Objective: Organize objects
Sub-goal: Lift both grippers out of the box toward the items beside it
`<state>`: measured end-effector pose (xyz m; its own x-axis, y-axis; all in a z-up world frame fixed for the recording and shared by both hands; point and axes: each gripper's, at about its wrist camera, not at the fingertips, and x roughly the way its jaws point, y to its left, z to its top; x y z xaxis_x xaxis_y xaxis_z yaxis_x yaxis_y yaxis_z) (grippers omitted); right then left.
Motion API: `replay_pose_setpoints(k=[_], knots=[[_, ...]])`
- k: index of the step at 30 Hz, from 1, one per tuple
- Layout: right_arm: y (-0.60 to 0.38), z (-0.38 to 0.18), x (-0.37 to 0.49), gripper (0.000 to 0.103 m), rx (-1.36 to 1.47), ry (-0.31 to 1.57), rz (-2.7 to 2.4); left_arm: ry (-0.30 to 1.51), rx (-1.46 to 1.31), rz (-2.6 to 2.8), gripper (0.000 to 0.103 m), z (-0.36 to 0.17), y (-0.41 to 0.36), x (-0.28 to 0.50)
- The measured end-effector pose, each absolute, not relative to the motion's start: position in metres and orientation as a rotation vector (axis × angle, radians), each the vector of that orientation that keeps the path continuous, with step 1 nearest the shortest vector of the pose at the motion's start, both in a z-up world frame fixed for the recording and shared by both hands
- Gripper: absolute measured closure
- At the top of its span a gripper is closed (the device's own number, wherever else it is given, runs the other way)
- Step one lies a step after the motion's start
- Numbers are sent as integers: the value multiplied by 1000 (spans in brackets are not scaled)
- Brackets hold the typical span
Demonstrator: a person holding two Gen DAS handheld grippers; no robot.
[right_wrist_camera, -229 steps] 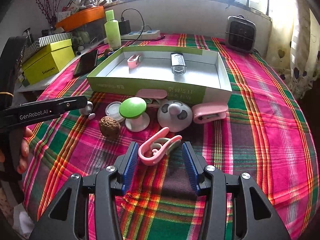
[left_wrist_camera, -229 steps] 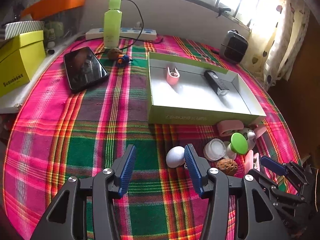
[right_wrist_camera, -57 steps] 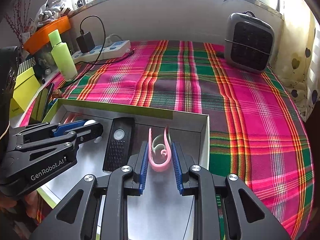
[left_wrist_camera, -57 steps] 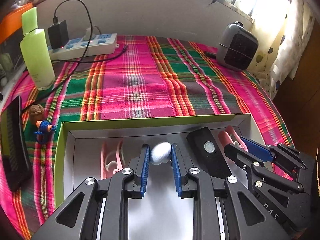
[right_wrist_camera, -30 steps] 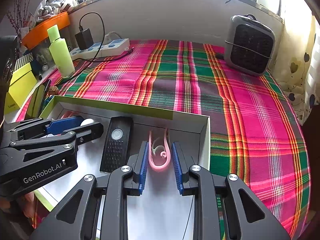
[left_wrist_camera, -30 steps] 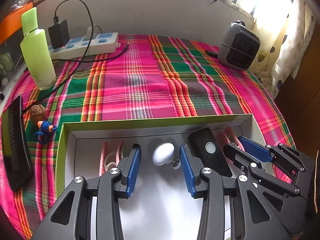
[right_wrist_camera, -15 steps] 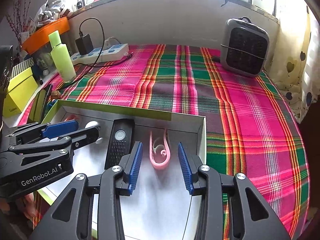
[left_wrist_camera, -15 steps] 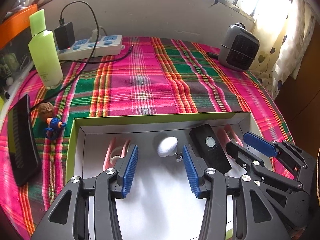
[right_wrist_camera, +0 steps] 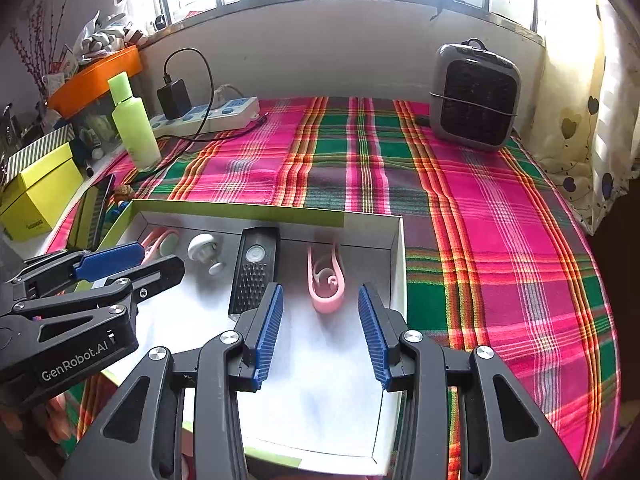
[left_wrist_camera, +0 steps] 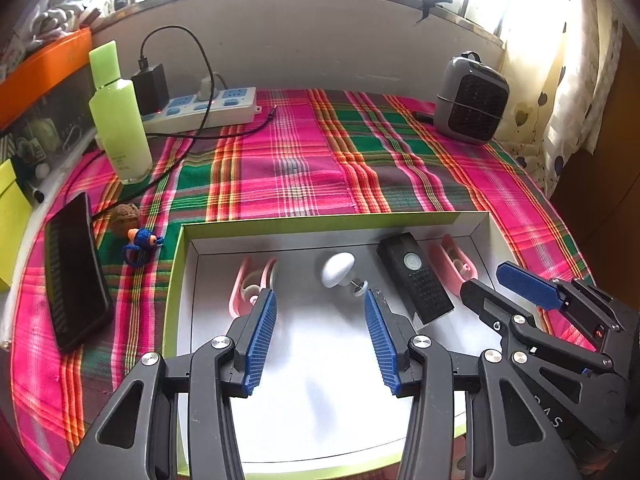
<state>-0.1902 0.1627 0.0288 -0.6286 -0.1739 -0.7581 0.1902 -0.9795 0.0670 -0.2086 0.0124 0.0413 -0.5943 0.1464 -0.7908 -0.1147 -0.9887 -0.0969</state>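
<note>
**Inside the box: both items down, both grippers free**

Ahead of my left gripper (left_wrist_camera: 320, 334), white egg-shaped knob (left_wrist_camera: 338, 269) lies on the floor of the green-rimmed box (left_wrist_camera: 320, 218), just beyond the fingertips and slightly right of centre between them. Its short pin and small disc point back toward my right-hand pad, close to its tip but apart from it as far as I can tell. Long axis runs diagonally, far-left to near-right. Left jaws stand at a medium gap, nothing between the pads, nothing touched.

Pink clip (right_wrist_camera: 326, 278) lies ahead of my right gripper (right_wrist_camera: 320, 326), centred on the gap, long axis pointing straight away from me, rounded closed end nearest. It sits just past the fingertips, not between them. Right jaws are opening, fairly wide, pads empty and clear of the clip.

Between the two items: black remote-like device (left_wrist_camera: 414, 276), lengthwise, just right of the knob, just left of the clip. A second pink clip (left_wrist_camera: 252, 284) lies at the box's left side, partly behind my left finger.

Left hand is nearer the knob, right nearer the clip; neither crosses over. I judge both placements done, so the coming move is backing out of the box, and the watch point is the knob's pin beside my left gripper's right pad.

Outside the box: plaid cloth (left_wrist_camera: 288, 168), phone (left_wrist_camera: 74, 272), green bottle (left_wrist_camera: 118, 120).
</note>
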Motion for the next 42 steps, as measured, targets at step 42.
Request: replay_pose_setpoints(k=[42], knots=[[162, 42, -87, 62, 1097, -13, -2684, -127, -1212, 2744, 58, 52, -9, -102]])
